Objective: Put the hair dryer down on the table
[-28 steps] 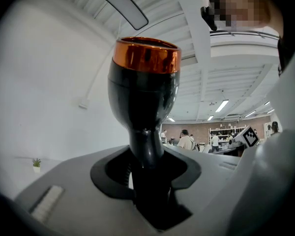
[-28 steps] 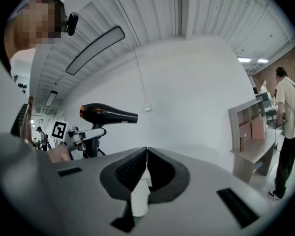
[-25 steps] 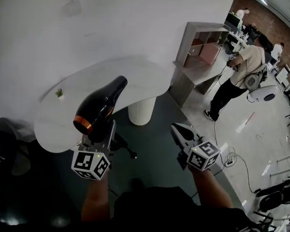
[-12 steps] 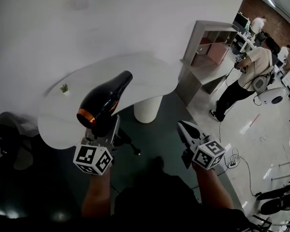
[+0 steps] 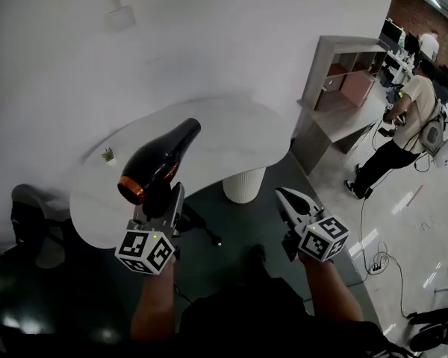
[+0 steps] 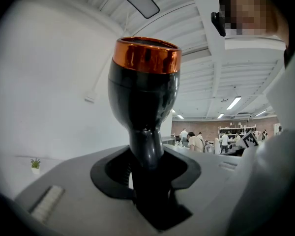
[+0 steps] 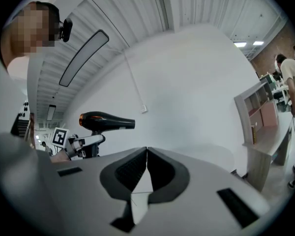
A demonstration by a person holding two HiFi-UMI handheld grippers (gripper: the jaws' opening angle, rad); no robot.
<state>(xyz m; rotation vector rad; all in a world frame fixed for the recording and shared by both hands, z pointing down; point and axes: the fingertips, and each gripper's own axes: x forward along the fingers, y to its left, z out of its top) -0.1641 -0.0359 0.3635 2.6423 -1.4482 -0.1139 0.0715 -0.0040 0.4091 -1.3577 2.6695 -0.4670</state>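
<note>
Dark flooring (image 5: pixel 235 230) lies underfoot. Over it both bare forearms reach forward from the lower edge of the head view, each hand carrying its gripper roughly level. The left gripper (image 5: pixel 161 200), with its marker cube (image 5: pixel 144 250) nearest the body, is clamped on the handle of the black hair dryer (image 5: pixel 158 162). The left gripper view shows that handle (image 6: pixel 146 156) standing upright between the pads, with the dryer's copper-coloured ring (image 6: pixel 146 55) at the top. The barrel points away and to the right. The dryer hangs in the air above the near edge of the pale table (image 5: pixel 231 133) and does not rest on it. The right gripper (image 5: pixel 285 197) is held well apart to the right, over the floor, its jaws pressed together with nothing between them. The curved-edged table stands on a white ribbed pedestal (image 5: pixel 244 186). Toward its left end sits a small white pot (image 5: pixel 108 159) holding a green plant. A dark chair (image 5: pixel 30 222) stands in shadow just left of the table, too dim to make out further. A plain white wall (image 5: pixel 231 43) rises behind the table. Farther right stands a grey shelf unit (image 5: pixel 342 77) with a pinkish box (image 5: pixel 356 88) in one of its compartments. Beyond it a person in a light top (image 5: pixel 407 118) stands on the paler floor, and a cable (image 5: pixel 362 230) trails across that floor toward the near side.
</note>
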